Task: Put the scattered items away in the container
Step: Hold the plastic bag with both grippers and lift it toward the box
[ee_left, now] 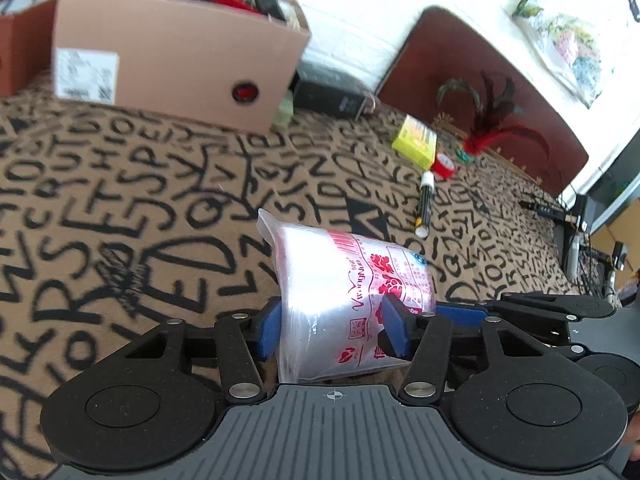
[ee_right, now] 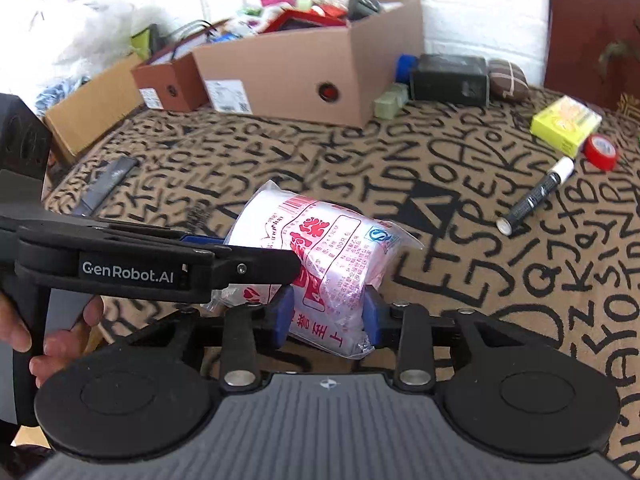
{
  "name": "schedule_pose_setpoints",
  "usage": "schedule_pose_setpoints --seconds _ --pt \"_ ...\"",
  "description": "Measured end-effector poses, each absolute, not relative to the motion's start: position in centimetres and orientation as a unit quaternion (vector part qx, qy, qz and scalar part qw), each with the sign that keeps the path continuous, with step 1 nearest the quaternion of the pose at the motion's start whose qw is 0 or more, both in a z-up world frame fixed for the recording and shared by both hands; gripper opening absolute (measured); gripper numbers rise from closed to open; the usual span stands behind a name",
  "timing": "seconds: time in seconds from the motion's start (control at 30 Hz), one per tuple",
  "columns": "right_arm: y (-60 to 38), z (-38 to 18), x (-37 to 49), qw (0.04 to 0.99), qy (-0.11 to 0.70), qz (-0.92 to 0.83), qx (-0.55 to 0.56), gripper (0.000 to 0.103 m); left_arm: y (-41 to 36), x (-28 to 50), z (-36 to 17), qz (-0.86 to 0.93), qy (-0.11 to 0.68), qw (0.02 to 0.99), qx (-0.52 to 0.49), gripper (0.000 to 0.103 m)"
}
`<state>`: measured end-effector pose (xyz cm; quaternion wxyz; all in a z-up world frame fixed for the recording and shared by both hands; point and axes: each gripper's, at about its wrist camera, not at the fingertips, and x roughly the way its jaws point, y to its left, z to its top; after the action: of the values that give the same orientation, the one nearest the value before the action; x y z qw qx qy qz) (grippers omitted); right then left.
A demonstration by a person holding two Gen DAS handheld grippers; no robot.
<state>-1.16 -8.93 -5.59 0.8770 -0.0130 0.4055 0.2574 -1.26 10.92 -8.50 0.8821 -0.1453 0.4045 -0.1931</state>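
Both claws have hold of one thing: a clear plastic packet [ee_left: 352,304] printed in red, which looks like a stack of small bags. The left claw [ee_left: 334,330] stands about half closed, its blue pads [ee_left: 394,330] pressing the packet's sides. The right claw [ee_right: 329,316] is narrower and pinches the packet's near end, where the film bunches between its pads [ee_right: 285,312]. The packet is raised a little above the lettered bed cover [ee_right: 440,168], near the cover's front edge.

It looks light and soft. The film is smooth and probably slippery, and the bulk will sag or fold wherever it goes unsupported. A pinch on loose film alone may slide off, so the better hold is across the thick middle of the stack, as the left claw has it.

The cardboard box [ee_right: 304,68], already heaped with things, stands at the cover's far edge. A yellow box [ee_right: 566,122], a red tape roll [ee_right: 600,152] and a black marker [ee_right: 538,196] lie towards the far right corner.
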Motion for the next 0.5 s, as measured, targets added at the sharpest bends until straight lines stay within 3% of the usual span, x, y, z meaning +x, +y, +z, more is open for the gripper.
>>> schedule_pose_setpoints --seconds 0.23,0.5 --pt "-7.6 -0.8 -0.8 0.897 0.343 0.279 -0.010 0.040 13.1 -1.3 -2.6 -0.182 0.336 0.915 -0.130 0.054" --pt "-4.8 6.1 5.0 0.917 0.272 0.291 0.006 0.040 15.2 4.1 5.2 -0.167 0.252 0.948 -0.100 0.054"
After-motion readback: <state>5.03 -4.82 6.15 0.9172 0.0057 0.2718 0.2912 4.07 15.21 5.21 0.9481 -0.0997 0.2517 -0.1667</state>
